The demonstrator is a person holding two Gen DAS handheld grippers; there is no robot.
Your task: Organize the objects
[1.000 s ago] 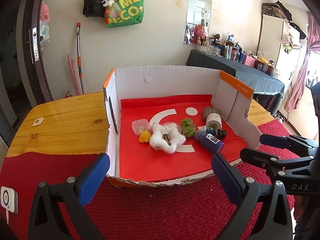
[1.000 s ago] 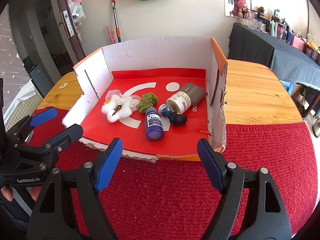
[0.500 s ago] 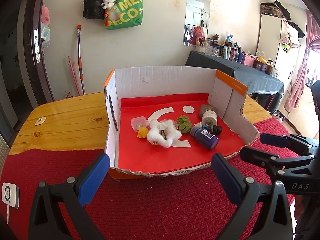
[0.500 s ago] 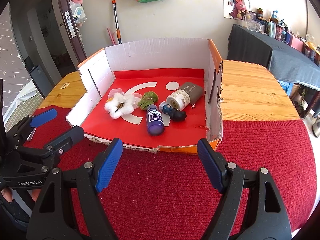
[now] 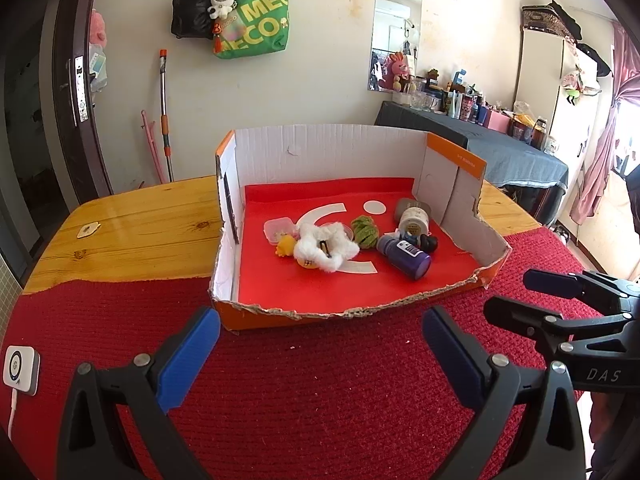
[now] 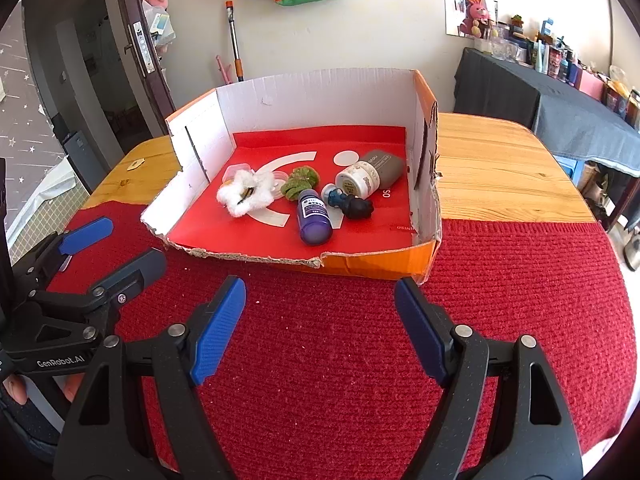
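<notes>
An open cardboard box (image 5: 328, 148) (image 6: 312, 96) with a red floor sits on the table. Inside lie a white fluffy toy (image 5: 324, 246) (image 6: 246, 194), a green scrunchie (image 5: 364, 230) (image 6: 300, 182), a purple bottle (image 5: 404, 256) (image 6: 314, 218), a white jar (image 5: 414, 222) (image 6: 358, 180), a grey container (image 6: 386, 162), a black-and-blue figure (image 6: 352, 204), a yellow toy (image 5: 285, 246) and a small clear box (image 5: 276, 228). My left gripper (image 5: 320, 356) (image 6: 108, 244) is open and empty in front of the box. My right gripper (image 6: 320, 328) (image 5: 520, 292) is open and empty beside it.
A red knitted mat (image 5: 320, 380) (image 6: 520, 288) covers the near part of the wooden table (image 5: 140, 224) (image 6: 500, 168). A small white device (image 5: 20, 368) lies at the mat's left edge. A dark-clothed side table (image 5: 500, 148) stands at the back right.
Both grippers have drawn back from the box, which now looks smaller and farther away. Both stay open and empty.
</notes>
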